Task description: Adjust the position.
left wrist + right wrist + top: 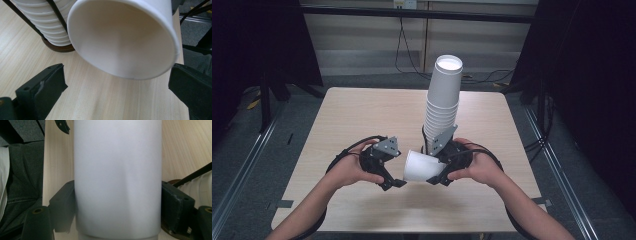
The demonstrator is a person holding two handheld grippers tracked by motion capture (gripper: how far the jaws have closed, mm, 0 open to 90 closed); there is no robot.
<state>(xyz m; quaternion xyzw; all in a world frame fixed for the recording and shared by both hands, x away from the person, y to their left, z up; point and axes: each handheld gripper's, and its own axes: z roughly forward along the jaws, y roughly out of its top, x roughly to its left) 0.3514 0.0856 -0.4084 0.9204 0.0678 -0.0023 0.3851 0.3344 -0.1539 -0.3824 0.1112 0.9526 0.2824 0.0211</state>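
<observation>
Pinching a white paper cup (pixel 421 166) by its sides, the right gripper (pixel 438 178) holds it level above the pale wooden table (pixel 362 115); the left gripper (pixel 396 183), jaws spread wide, faces its open mouth, with a tall stack of white paper cups (pixel 443 102) just behind.

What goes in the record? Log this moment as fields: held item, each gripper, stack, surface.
held item: single white paper cup, lying sideways, open mouth toward the left gripper
right gripper: shut on the cup's sides
left gripper: open, jaws apart and clear of the cup's rim
stack: tall stack of paper cups in a dark holder, just behind the hands
surface: light wooden table
</observation>
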